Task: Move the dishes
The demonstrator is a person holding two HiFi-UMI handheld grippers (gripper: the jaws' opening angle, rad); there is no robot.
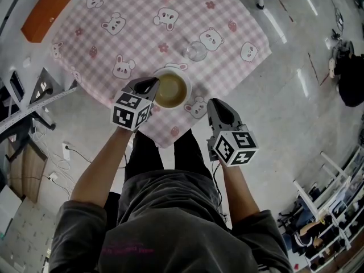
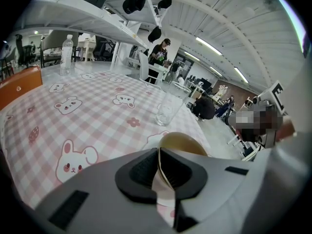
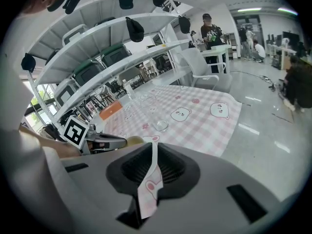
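Observation:
A white bowl point(image 1: 172, 90) with a tan inside sits near the front corner of the pink checked tablecloth point(image 1: 136, 33). My left gripper point(image 1: 152, 84) is shut on the bowl's left rim. In the left gripper view the thin rim point(image 2: 183, 143) runs between the dark pads of that gripper point(image 2: 160, 167). My right gripper point(image 1: 215, 104) hovers to the right of the bowl by the cloth's edge, apart from the bowl. Its jaws point(image 3: 152, 165) are shut with only a narrow slit and nothing held. An empty clear glass point(image 1: 197, 51) stands just behind the bowl.
An orange box point(image 1: 46, 4) lies at the table's far left, and a water bottle point(image 2: 67, 55) stands at the far side. The table's front corner point(image 1: 170, 144) points at the person's legs. Grey floor lies to the right, cables and metal frames to the left.

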